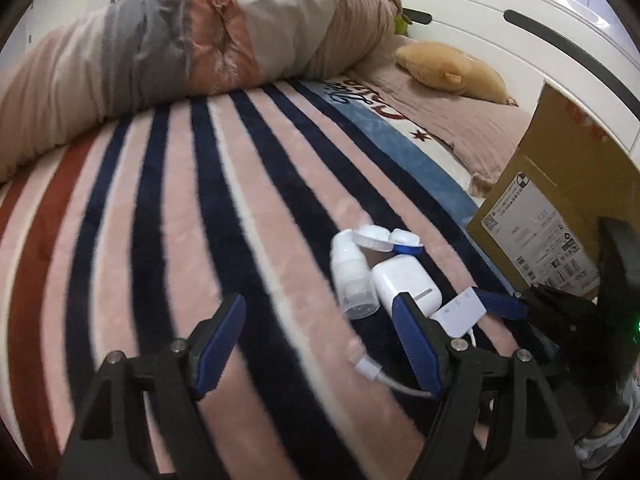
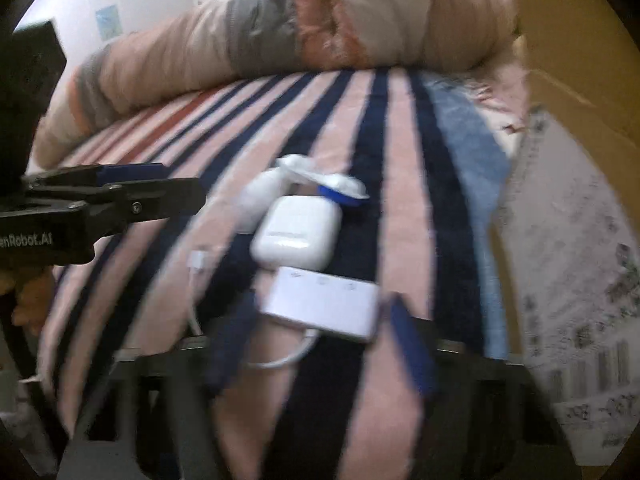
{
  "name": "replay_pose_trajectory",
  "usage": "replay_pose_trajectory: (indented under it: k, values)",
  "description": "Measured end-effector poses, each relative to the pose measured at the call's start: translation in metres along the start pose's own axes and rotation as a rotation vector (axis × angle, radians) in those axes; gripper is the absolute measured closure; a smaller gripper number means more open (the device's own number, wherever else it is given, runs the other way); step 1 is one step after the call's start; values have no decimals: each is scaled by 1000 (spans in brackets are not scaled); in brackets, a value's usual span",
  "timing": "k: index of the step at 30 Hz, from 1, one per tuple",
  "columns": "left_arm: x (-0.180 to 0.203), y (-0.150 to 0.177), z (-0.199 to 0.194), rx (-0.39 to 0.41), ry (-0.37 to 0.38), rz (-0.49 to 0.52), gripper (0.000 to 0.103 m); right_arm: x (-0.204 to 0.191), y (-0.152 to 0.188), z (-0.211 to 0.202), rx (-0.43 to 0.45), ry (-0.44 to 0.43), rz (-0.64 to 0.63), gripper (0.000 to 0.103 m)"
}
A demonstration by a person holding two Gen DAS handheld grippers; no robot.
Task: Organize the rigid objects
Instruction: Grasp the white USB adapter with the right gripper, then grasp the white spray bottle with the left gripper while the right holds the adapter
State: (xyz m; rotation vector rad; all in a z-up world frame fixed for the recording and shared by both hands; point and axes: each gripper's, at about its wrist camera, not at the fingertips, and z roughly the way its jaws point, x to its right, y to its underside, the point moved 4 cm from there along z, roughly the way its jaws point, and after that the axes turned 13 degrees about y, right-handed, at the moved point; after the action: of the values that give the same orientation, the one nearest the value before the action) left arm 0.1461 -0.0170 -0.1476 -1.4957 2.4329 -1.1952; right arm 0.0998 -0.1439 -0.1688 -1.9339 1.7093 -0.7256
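Observation:
On a striped blanket lie a white charger block (image 1: 406, 280) (image 2: 298, 232), a small white spray bottle (image 1: 352, 280) (image 2: 256, 196), a white and blue contact lens case (image 1: 390, 240) (image 2: 340, 188) and a flat white adapter (image 1: 460, 312) (image 2: 324, 306) with a white cable (image 1: 384, 378) (image 2: 280, 356). My left gripper (image 1: 320, 320) is open and empty over the blanket, just left of the pile. My right gripper (image 2: 324, 320) has its blue fingers on either side of the adapter; the view is blurred, so contact is unclear.
A cardboard box (image 1: 548, 200) (image 2: 580, 60) with a shipping label stands to the right of the pile. A rolled duvet (image 1: 180, 48) lies across the back. A tan plush toy (image 1: 452, 68) rests by the white headboard (image 1: 500, 0).

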Motion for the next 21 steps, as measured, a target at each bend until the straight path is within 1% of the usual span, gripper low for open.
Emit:
replay_pose_trajectory:
  k: [2, 4, 6, 7, 8, 9, 11, 13, 17, 21]
  values:
    - [1, -3, 15, -11, 35, -12, 30, 1, 0, -3, 14, -3, -9, 49]
    - [-1, -5, 27, -23, 32, -26, 31, 3, 3, -4, 28, -7, -32, 49]
    - [-1, -8, 36, -11, 47, -36, 40, 6, 9, -8, 34, -20, -33, 49]
    - [-2, -9, 37, -1, 64, -44, 52, 9, 10, -9, 36, -31, -27, 49]
    - [-2, -11, 37, 5, 77, -52, 70, 10, 10, -9, 37, -41, -19, 49]
    - [-3, -12, 38, 9, 73, -56, 81, 11, 9, -8, 36, -48, -12, 49]
    - [-4, -10, 40, -9, 61, -53, 81, 10, 8, -6, 36, -50, -11, 49]
    - [-2, -6, 39, -22, 48, -27, 81, 11, 7, -7, 36, -53, -13, 49]
    - [4, 3, 26, -68, -18, 47, 81, 13, 10, -8, 39, -55, -13, 49]
    - [-5, 8, 33, -64, -44, 14, 81, 10, 10, -8, 41, -36, -22, 49]
